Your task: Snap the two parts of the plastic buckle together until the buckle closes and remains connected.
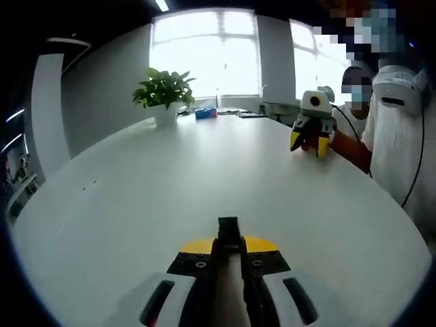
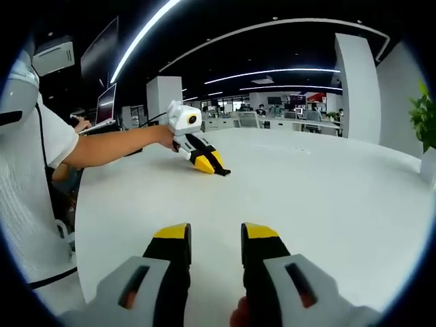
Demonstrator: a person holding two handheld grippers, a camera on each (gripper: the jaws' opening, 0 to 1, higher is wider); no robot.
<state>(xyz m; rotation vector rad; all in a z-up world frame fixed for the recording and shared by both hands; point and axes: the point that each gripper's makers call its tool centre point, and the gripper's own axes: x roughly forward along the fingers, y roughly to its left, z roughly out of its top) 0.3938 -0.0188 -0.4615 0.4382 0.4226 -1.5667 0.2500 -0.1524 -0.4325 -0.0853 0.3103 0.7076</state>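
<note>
Up close in the left gripper view, the left gripper [image 1: 229, 255] has its two black jaws, tipped with yellow, drawn narrow around a small black plastic buckle piece [image 1: 228, 230], a squarish blocky part standing out past the tips over the smooth, matte white table [image 1: 136, 197]. Farther off in that view the right gripper [image 1: 312, 139] hangs tips down just above the table near its edge, held by a person in a white ribbed top [image 1: 398, 129]. A leafy green plant [image 1: 163, 88] stands in a white pot [image 1: 165, 114] at the far rim, with a small blue box [image 1: 205, 113] beside it. Seen in the right gripper view, the right gripper's [image 2: 216, 238] jaws stand apart, bare table between them; whether it carries the second buckle part I cannot tell
</note>
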